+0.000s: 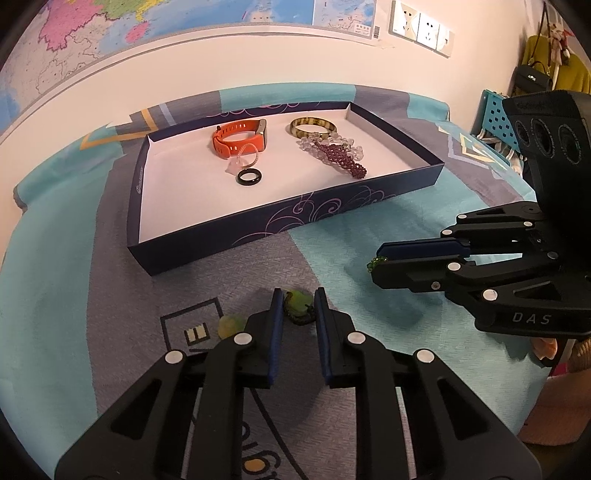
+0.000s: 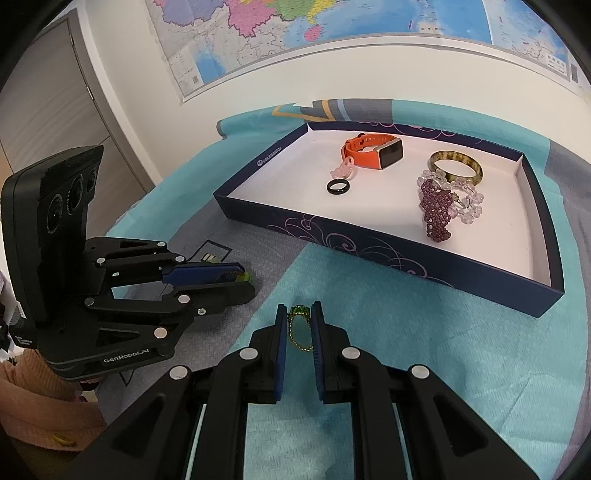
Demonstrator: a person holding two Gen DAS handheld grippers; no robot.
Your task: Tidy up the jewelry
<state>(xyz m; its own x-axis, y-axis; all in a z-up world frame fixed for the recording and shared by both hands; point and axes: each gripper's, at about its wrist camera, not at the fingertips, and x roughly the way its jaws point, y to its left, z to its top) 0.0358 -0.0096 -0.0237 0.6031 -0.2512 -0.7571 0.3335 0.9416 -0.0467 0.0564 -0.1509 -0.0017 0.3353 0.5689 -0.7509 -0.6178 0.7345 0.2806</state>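
Note:
A navy box lid (image 1: 258,225) (image 2: 369,243) on the cloth holds an orange watch (image 1: 240,138) (image 2: 373,151), a black ring (image 1: 248,178) (image 2: 338,187), a pink beaded bracelet (image 1: 251,153), an amber bangle (image 1: 312,126) (image 2: 456,164), clear beads and a purple beaded piece (image 1: 341,158) (image 2: 437,210). My left gripper (image 1: 299,306) (image 2: 243,282) is shut on a green pendant (image 1: 298,304), low over the cloth in front of the lid. My right gripper (image 2: 299,321) (image 1: 376,264) is shut on a green beaded ring (image 2: 298,325) (image 1: 373,264) with its chain, to the right.
A pale yellow-green stone (image 1: 229,325) lies on the cloth left of my left fingers. The teal and grey cloth (image 1: 74,295) covers the table. A wall with maps (image 2: 332,33) stands behind. A blue crate (image 1: 495,114) and hanging bags are at far right.

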